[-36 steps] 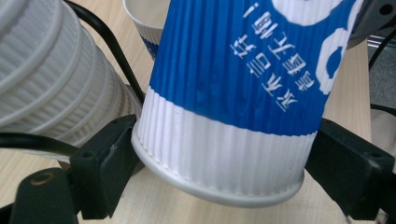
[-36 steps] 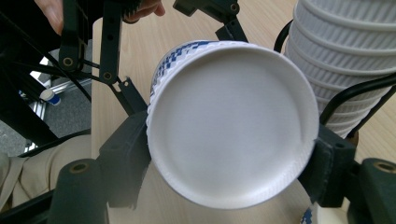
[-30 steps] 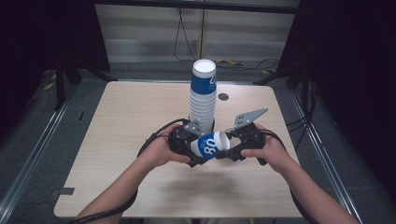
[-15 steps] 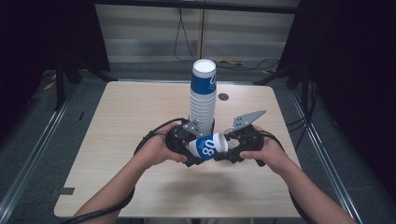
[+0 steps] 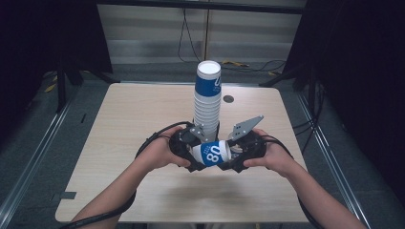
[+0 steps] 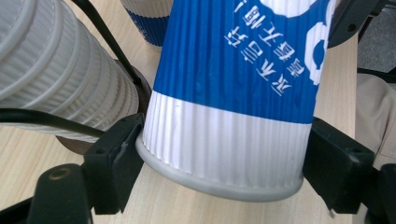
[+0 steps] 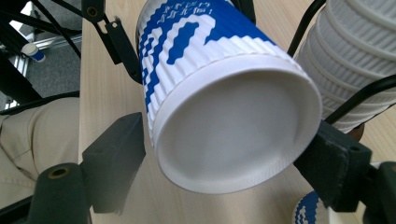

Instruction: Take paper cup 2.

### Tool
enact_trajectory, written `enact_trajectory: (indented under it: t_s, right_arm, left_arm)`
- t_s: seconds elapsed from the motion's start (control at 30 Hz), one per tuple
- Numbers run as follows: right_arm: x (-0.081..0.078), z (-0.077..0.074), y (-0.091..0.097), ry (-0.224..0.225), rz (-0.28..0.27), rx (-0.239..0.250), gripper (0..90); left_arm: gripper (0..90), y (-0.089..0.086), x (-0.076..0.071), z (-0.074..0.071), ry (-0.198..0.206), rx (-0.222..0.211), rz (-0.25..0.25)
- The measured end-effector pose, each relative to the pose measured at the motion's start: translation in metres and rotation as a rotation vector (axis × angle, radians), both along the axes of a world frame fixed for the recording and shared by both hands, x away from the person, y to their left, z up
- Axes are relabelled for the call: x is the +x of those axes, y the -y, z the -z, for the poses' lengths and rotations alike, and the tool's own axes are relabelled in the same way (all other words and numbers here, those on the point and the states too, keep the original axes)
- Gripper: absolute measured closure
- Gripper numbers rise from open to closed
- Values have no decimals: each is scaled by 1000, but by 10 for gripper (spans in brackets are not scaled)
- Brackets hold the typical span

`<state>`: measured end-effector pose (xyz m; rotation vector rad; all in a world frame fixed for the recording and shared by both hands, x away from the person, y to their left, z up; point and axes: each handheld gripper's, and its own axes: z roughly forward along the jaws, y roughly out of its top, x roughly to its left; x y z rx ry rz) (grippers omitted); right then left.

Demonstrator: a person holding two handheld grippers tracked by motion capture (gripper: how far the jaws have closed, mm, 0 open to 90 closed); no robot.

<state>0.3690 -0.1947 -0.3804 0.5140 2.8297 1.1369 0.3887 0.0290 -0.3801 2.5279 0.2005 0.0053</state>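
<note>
A blue and white ribbed paper cup (image 5: pixel 215 152) lies on its side just above the table, between my two grippers. My left gripper (image 5: pixel 191 153) has just been closing, and its jaws now press both sides of the cup (image 6: pixel 233 93) near its rolled rim, so my left gripper (image 6: pixel 224 154) is shut on it. My right gripper (image 5: pixel 235 156) has just been opening. The cup's closed base (image 7: pixel 233 121) sits between the jaws of my right gripper (image 7: pixel 224 154), with a gap at the left jaw.
A tall stack of the same cups (image 5: pixel 207 102) stands on the wooden table (image 5: pixel 119 124) right behind the grippers, and its ribbed white side (image 6: pixel 60 70) is close by in the gripper views (image 7: pixel 359 56). A small dark disc (image 5: pixel 228 98) lies behind the stack.
</note>
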Motion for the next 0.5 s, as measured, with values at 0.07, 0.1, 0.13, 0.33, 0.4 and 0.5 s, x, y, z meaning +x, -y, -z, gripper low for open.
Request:
enact_trajectory:
  t_s: [0.07, 0.1, 0.13, 0.33, 0.4, 0.5]
  right_arm:
    - [0, 0, 0, -2, -2, -1, 192]
    - [0, 0, 0, 3, -6, 0, 192]
    - [0, 0, 0, 4, -3, -6, 191]
    - [1, -1, -1, 2, -15, -48, 184]
    - [0, -1, -2, -2, -17, -70, 182]
    - [1, -2, -3, 0, -22, -94, 182]
  left_arm:
    - [206, 0, 0, 1, -2, 3, -1]
    - [207, 0, 0, 2, -2, 5, -2]
    - [207, -1, 0, 2, -12, 2, -5]
    - [207, -1, 1, 3, -7, 34, 4]
    - [207, 0, 1, 3, -8, 42, 6]
    - [207, 1, 0, 3, -5, 61, 13]
